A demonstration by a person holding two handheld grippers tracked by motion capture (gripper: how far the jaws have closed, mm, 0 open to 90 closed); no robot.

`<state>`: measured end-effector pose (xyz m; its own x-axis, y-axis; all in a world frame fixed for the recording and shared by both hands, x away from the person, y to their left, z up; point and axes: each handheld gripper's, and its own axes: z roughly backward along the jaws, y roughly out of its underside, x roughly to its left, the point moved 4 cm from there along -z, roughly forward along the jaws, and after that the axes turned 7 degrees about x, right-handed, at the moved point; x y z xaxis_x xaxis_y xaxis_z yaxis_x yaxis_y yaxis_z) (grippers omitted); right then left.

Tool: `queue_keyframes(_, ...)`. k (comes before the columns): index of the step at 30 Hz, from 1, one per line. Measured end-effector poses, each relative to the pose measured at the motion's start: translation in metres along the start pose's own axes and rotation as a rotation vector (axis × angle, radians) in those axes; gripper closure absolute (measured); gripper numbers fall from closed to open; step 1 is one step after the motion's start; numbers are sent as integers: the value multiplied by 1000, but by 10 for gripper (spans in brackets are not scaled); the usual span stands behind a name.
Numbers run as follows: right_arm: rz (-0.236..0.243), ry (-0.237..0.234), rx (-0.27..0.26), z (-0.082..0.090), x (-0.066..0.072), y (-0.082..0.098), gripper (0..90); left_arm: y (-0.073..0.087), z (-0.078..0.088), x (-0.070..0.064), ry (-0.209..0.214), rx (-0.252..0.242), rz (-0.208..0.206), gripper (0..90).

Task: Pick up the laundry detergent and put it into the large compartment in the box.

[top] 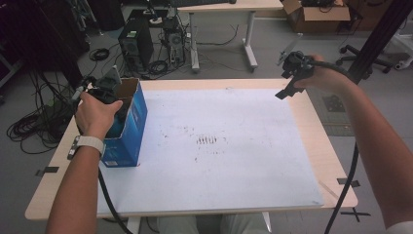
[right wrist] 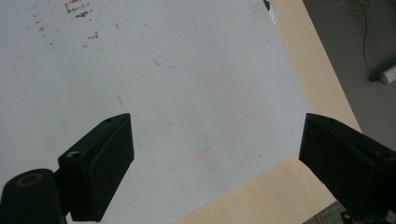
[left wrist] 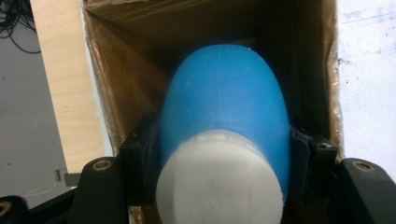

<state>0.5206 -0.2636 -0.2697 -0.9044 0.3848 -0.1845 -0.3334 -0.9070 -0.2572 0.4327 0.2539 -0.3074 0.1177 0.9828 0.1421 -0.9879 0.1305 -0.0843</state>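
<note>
A blue cardboard box (top: 130, 127) stands open-topped at the table's left edge. My left gripper (top: 109, 90) reaches into its top from above. In the left gripper view that gripper (left wrist: 219, 154) is shut on a blue bottle (left wrist: 224, 102) with a white cap (left wrist: 219, 182), and the bottle's rounded end points down into the brown inside of the box (left wrist: 126, 74). My right gripper (top: 288, 87) hangs over the table's far right corner. Its jaws stand wide apart in the right gripper view (right wrist: 215, 154), with nothing between them.
A white sheet (top: 219, 146) covers most of the wooden table (top: 321, 141) and carries small brown marks near its middle. Beyond the table stand a computer tower (top: 136, 46), cables, a desk (top: 224, 29) and a cardboard box (top: 316, 14). A black post (top: 380, 34) rises at the right.
</note>
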Motion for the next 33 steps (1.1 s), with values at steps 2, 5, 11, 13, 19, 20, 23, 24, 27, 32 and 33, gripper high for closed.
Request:
queue_keyframes(2,-1,-1,-2,0,0,0,102,0,-1,0,1,1,-1,379)
queue_keyframes(5,-3,-2,-5,-1,0,1,102,0,-3,0,1,-2,-2,379)
queue_keyframes(11,-6,-4,-3,-4,-1,2,102,-1,-4,1,4,1,-4,378)
queue_keyframes(13,-7,-4,-4,-3,-1,1,102,-2,-4,1,6,3,-4,377)
queue_keyframes(19,-3,0,-5,-1,-1,1,102,-2,-5,1,26,6,2,370)
queue_keyframes(20,-4,-1,-4,-1,0,1,102,-2,-6,0,30,5,0,350)
queue_keyframes(23,-4,-2,-6,-1,0,1,102,-2,-6,0,27,3,1,343)
queue_keyframes(24,-5,-1,-7,-1,0,2,102,-2,-6,0,24,4,1,338)
queue_keyframes(27,-5,-1,-6,0,0,2,102,-1,-6,1,24,2,0,314)
queue_keyframes(32,-6,2,-5,2,1,3,103,0,-4,1,27,-2,-7,300)
queue_keyframes(33,-7,1,-8,2,1,3,103,0,-4,1,26,-2,-7,300)
